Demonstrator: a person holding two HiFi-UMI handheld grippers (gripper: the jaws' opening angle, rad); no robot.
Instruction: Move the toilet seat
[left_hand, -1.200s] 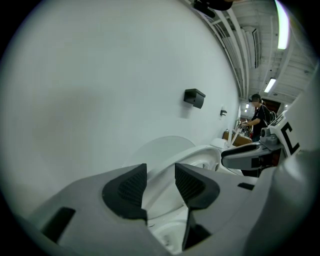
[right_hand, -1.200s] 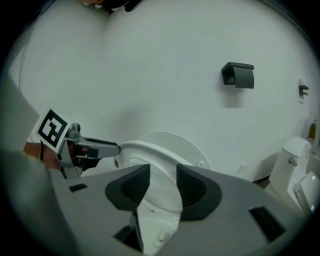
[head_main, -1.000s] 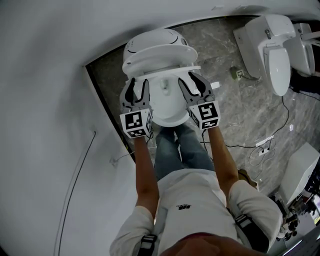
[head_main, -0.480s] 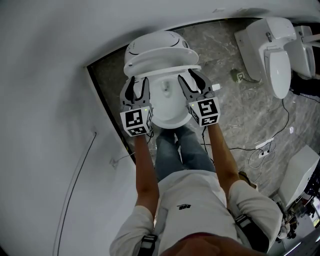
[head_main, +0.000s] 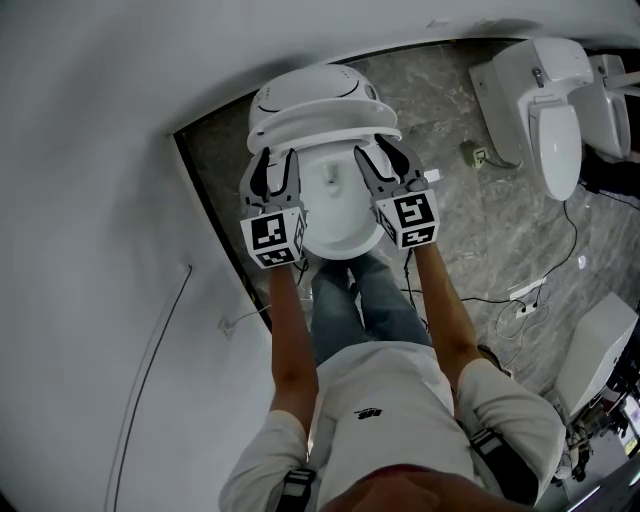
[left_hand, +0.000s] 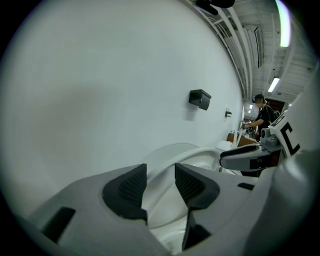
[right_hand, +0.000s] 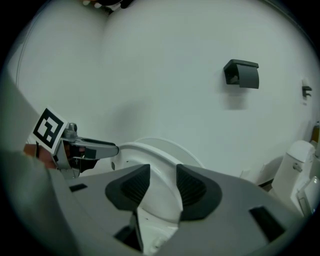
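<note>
A white toilet stands against the wall at the top of the head view, its lid (head_main: 310, 95) raised. The toilet seat (head_main: 325, 132) is tilted up over the bowl (head_main: 335, 205), close under the lid. My left gripper (head_main: 276, 160) grips the seat's left side and my right gripper (head_main: 383, 152) its right side. In the left gripper view the seat's rim (left_hand: 200, 155) runs between the pads of the left gripper (left_hand: 160, 175). In the right gripper view the seat's white band (right_hand: 150, 155) fills the gap of the right gripper (right_hand: 162, 182).
A second toilet (head_main: 550, 100) stands at the upper right on the grey stone floor, with cables (head_main: 520, 295) and a white unit (head_main: 600, 350) further right. A black holder (right_hand: 241, 73) hangs on the white wall. A person (left_hand: 260, 112) stands far off.
Both grippers have moved slightly toward the wall with the seat, and the seat has tipped up closer to the lid.
</note>
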